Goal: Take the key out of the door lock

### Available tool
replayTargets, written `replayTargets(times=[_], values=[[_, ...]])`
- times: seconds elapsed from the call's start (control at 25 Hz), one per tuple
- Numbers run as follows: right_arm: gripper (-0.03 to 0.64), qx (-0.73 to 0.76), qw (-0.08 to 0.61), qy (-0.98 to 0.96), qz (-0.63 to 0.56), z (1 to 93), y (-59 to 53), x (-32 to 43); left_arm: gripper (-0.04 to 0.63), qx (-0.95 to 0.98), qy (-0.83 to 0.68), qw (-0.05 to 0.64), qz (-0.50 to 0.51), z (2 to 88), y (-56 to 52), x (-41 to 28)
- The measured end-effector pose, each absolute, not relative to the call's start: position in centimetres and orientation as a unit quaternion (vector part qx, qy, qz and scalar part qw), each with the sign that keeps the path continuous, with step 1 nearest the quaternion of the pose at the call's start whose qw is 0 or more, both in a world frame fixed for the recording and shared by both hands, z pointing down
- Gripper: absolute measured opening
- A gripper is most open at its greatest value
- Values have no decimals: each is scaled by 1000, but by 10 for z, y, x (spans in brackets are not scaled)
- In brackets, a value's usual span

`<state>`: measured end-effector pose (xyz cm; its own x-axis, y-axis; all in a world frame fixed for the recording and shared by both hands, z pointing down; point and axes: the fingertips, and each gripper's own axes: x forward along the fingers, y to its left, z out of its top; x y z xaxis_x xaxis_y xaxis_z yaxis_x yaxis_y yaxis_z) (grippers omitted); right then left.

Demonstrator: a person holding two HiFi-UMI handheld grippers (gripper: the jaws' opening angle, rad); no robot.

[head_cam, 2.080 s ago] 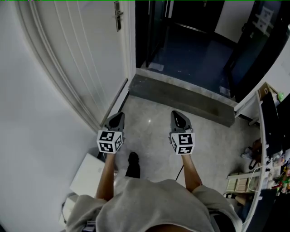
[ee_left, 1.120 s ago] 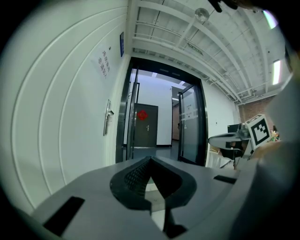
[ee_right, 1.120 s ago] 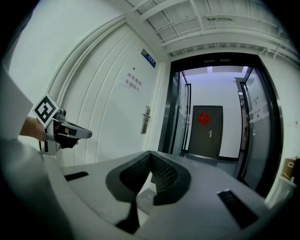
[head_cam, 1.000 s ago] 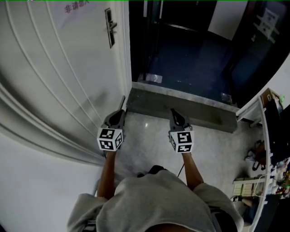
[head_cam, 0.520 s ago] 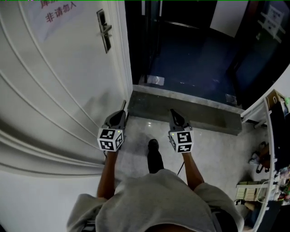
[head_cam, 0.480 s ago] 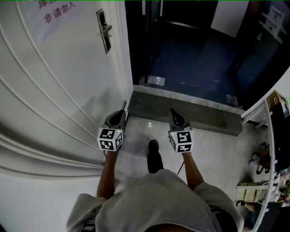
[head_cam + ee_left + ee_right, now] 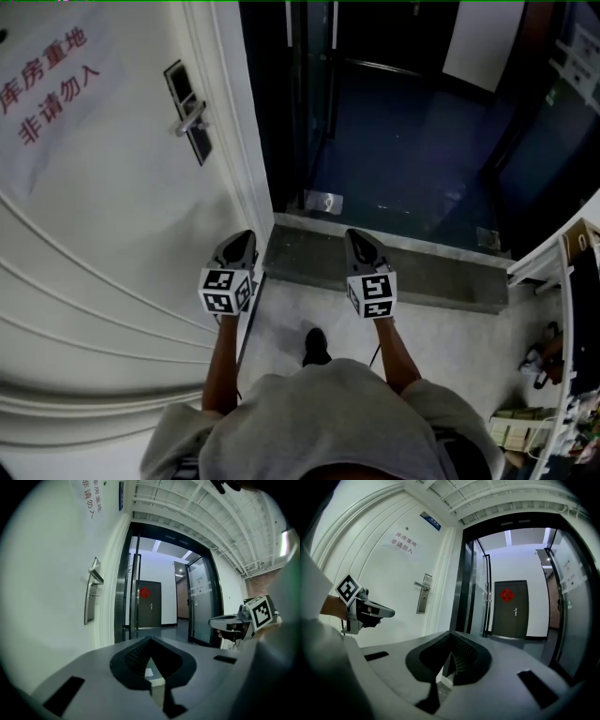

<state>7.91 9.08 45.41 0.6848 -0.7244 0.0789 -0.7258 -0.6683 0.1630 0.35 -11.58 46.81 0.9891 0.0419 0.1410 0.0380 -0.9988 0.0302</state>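
Both tools clenched, nothing between the jaws: the left tool (image 7: 246, 236) and the right tool (image 7: 351, 234) each show their tips meeting in a closed point in their own views. Both are held low, side by side, pointing at the stone threshold (image 7: 403, 272) of the open doorway.

Task's thing: the lock plate (image 7: 200, 143) is mounted upright on the white door (image 7: 112, 234), near its free edge, with the lever handle (image 7: 191, 118) across it. The key itself is too small to make out for certain. In the left gripper view a short stub (image 7: 95, 594) juts from the plate just under the lever; probably the key, not confirmed.

Governing relation: the lock lies ahead of the left tool, to its left, and above the tips as that view frames it. The door face runs alongside the left tool rather than across its path, so the plate is seen nearly edge-on.

Judgement: a key would stand out square from the door face, so its long axis lies crosswise to where the tools now point. A tool must swing left to face the plate before it can pull straight out.

Nearer hand: the left. It is close beside the door — the right tool has the left tool between itself and the lock. Both are well apart from the plate.
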Motion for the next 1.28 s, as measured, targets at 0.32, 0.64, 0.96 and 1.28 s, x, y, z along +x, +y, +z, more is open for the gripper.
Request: replayTargets(times=[0.32, 0.64, 0.96, 1.28], values=[[23, 914, 94, -395, 12, 451, 70, 194, 17, 996, 29, 19, 80, 469, -132, 125], [23, 913, 99, -396, 21, 461, 64, 241, 17, 995, 30, 24, 87, 478, -135, 169], [23, 909, 99, -404, 32, 476, 38, 271, 17, 994, 20, 29, 99, 493, -160, 191], [23, 908, 108, -403, 30, 491, 0, 292, 17, 994, 31, 37, 95, 515, -192, 216]])
